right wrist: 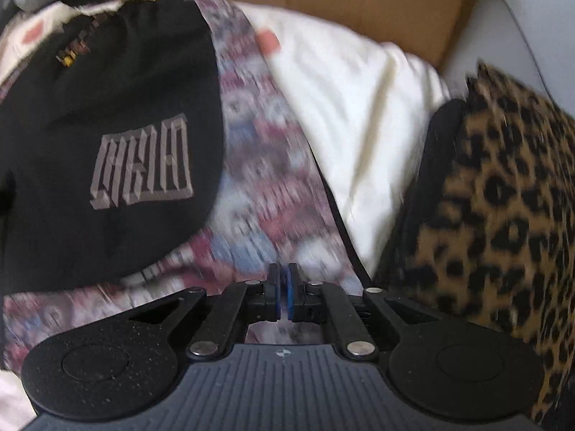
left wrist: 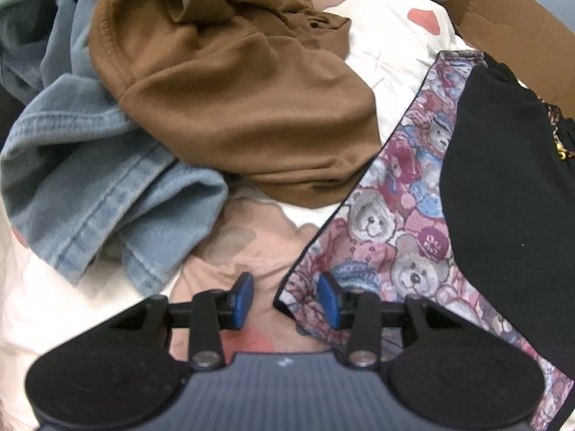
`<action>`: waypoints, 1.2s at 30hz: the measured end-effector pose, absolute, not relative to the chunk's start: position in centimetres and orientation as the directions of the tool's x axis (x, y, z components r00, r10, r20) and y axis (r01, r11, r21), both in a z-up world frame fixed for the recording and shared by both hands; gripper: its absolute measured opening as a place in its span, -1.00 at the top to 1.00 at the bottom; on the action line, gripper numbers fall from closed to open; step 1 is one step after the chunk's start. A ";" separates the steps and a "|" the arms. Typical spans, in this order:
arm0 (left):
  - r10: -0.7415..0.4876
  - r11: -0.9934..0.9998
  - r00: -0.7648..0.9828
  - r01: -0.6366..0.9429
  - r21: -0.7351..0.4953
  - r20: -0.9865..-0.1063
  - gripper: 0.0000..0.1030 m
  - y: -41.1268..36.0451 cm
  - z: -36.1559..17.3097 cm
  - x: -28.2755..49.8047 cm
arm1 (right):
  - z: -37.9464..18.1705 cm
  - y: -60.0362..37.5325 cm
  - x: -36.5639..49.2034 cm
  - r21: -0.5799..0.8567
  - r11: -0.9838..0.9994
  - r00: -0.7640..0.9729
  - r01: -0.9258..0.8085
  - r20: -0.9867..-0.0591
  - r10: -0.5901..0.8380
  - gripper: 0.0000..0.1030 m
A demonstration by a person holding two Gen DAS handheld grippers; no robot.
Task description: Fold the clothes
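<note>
My left gripper [left wrist: 285, 296] is hanging part open w/ nothing between the pads; the corner of the bear-print cloth [left wrist: 391, 208] is lying just ahead of the right pad, not pinched. My right gripper [right wrist: 284, 287] is sitting all but shut, only a sliver showing, and I'm seeing no cloth in it; the bear print is passing right under and ahead of it. The black top [right wrist: 107, 136] is lying on that print, ahead-left of the right jaws.

Risks, as I'm judging them: closing the left now could catch the bedsheet [left wrist: 381, 39] along w/ the corner, or miss the hem. The black top riding on the print could slide off if I'm pulling only one edge. The brown top [left wrist: 233, 100] and denim [left wrist: 97, 165], heaped ahead-left of the left jaws, could get dragged.

Hard to tell: the right view is blurring, so the print's edge there is unclear; the leopard fabric [right wrist: 503, 197] is getting cut off ahead-right.
</note>
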State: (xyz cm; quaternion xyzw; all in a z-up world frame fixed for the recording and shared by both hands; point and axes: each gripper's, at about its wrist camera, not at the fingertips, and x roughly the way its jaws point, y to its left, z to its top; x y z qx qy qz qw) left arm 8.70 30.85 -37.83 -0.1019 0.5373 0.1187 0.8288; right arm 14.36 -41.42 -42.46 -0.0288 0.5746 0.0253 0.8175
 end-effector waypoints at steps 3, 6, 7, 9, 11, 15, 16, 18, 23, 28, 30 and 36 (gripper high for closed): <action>0.079 0.936 0.401 -0.345 -0.071 -0.913 0.16 31.1 -37.8 8.2 | -42.6 -41.4 13.2 -0.035 0.996 0.312 -0.084 -0.950 -0.007 0.90; 0.083 0.930 0.408 -0.360 -0.077 -0.909 0.17 30.9 -37.7 8.1 | -42.1 -41.4 12.9 -0.047 0.996 0.295 -0.071 -0.955 -0.024 0.90; 0.080 0.929 0.411 -0.361 -0.082 -0.908 0.17 30.9 -37.7 8.0 | -41.8 -41.3 12.9 -0.048 0.997 0.295 -0.067 -0.955 -0.026 0.92; 0.075 0.927 0.417 -0.365 -0.091 -0.906 0.17 30.9 -37.8 8.0 | -40.6 -40.5 13.0 -0.009 0.997 0.328 -0.078 -0.944 0.017 0.94; 0.069 0.924 0.422 -0.368 -0.102 -0.904 0.18 31.0 -37.9 8.0 | -39.7 -39.3 13.2 0.036 0.993 0.352 -0.109 -0.933 0.072 0.94; 0.062 0.921 0.432 -0.373 -0.115 -0.900 0.17 31.1 -38.0 8.1 | -38.8 -36.3 13.8 0.110 0.977 0.358 -0.180 -0.918 0.170 0.94; 0.060 0.921 0.435 -0.371 -0.117 -0.899 0.15 31.1 -38.0 8.1 | -38.8 -35.6 14.0 0.128 0.972 0.353 -0.197 -0.916 0.192 0.94; 0.058 0.926 0.439 -0.360 -0.116 -0.897 0.08 30.9 -38.1 8.2 | -38.8 -33.9 14.0 0.162 0.960 0.342 -0.230 -0.910 0.236 0.94; 0.064 0.931 0.450 -0.349 -0.110 -0.891 0.06 30.5 -38.3 8.2 | -39.7 -29.9 13.5 0.223 0.925 0.298 -0.308 -0.901 0.316 0.94; 0.061 0.940 0.447 -0.327 -0.100 -0.892 0.09 30.4 -38.3 8.2 | -40.4 -26.5 13.0 0.263 0.882 0.260 -0.391 -0.888 0.380 0.94; 0.061 0.943 0.445 -0.318 -0.095 -0.893 0.10 30.4 -38.2 8.1 | -40.7 -25.5 12.7 0.272 0.868 0.238 -0.415 -0.888 0.392 0.95; 0.061 0.957 0.448 -0.279 -0.075 -0.892 0.19 30.4 -38.1 7.9 | -42.0 -23.4 10.9 0.287 0.827 0.150 -0.483 -0.904 0.401 0.95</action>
